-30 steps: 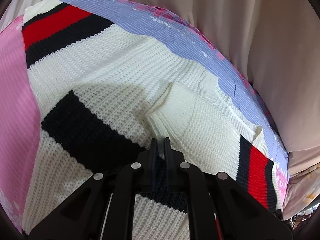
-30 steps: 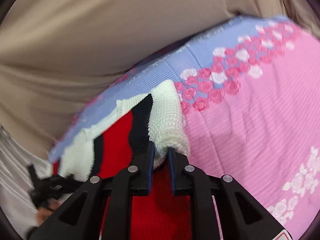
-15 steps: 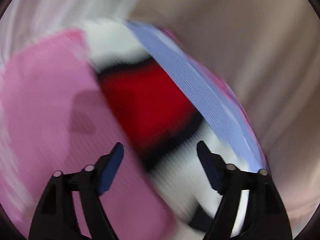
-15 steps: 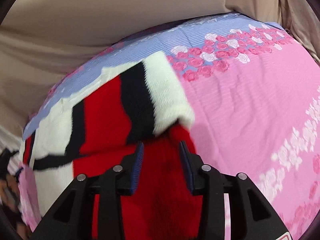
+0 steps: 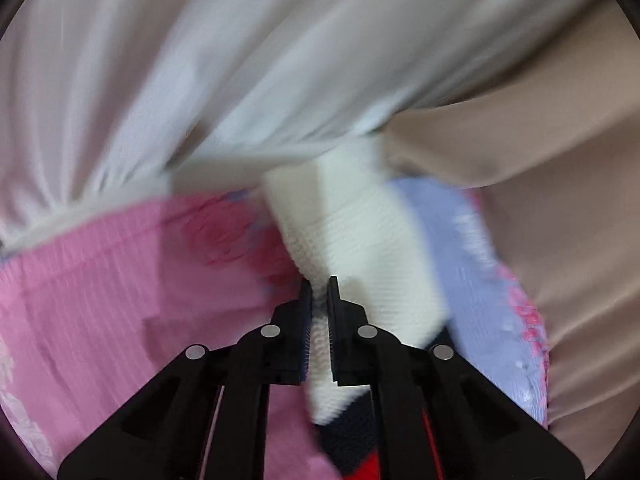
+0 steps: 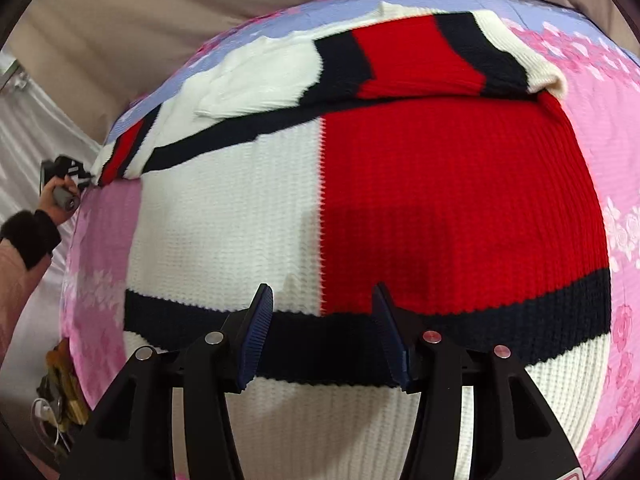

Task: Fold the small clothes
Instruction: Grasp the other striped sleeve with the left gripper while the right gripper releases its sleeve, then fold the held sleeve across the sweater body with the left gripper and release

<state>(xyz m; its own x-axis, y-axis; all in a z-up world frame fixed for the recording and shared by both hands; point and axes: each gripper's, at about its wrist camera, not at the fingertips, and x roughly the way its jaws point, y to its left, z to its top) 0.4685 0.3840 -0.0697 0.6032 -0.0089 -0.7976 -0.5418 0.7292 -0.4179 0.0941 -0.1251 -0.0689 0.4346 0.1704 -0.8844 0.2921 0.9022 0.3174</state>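
No legible text, label, brand or number anywhere in either wrist view.

knit sweater (image 6: 400, 200), laid flat on the pink floral bedcover (image 6: 592, 92)

chunky ribbed knit in colour blocks: white panel on the left, red panel on the right, a navy band across the near part and white below it. both sleeves, striped white, navy and red, are folded across the far part of the body. a white ribbed edge (image 5: 360, 240) at the far left corner is lifted and bunched.
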